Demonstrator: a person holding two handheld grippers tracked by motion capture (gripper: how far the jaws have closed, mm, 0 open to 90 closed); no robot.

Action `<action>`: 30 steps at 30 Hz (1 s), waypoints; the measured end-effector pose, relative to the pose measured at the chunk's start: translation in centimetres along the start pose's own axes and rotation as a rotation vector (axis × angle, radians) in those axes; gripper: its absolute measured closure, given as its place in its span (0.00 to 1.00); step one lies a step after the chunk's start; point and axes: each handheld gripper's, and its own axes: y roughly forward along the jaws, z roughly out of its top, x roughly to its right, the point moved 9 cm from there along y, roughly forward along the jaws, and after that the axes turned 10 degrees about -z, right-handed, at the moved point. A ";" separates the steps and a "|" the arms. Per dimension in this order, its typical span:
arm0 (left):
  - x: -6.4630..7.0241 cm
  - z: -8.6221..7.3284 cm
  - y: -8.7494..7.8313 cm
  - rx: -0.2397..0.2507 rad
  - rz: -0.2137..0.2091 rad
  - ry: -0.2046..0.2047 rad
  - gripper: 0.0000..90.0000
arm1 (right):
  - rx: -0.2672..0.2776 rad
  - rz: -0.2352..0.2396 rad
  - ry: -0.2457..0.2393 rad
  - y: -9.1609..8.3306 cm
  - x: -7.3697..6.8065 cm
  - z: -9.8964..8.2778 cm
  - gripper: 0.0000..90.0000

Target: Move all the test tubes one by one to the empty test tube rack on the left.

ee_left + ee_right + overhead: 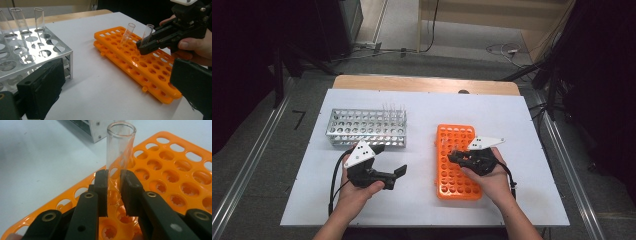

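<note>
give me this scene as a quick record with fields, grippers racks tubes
work in hand: test tube handling at the orange rack
right gripper: shut on a glass tube standing in the orange rack
second tube: in the orange rack beside the gripped one, leaning
left gripper: open, holds nothing, between the two racks
metal rack: left of the orange rack, a few clear tubes upright at its far end
surface: white table

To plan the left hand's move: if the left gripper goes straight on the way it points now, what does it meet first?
Probably the orange rack. The left gripper, jaws open and empty, points at it across bare table; depth is unclear.
</note>
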 end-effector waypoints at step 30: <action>1.6 1.1 0.1 0.022 -0.045 0.029 0.03 | 0.118 0.084 -0.001 -3.6 -2.5 3.5 0.82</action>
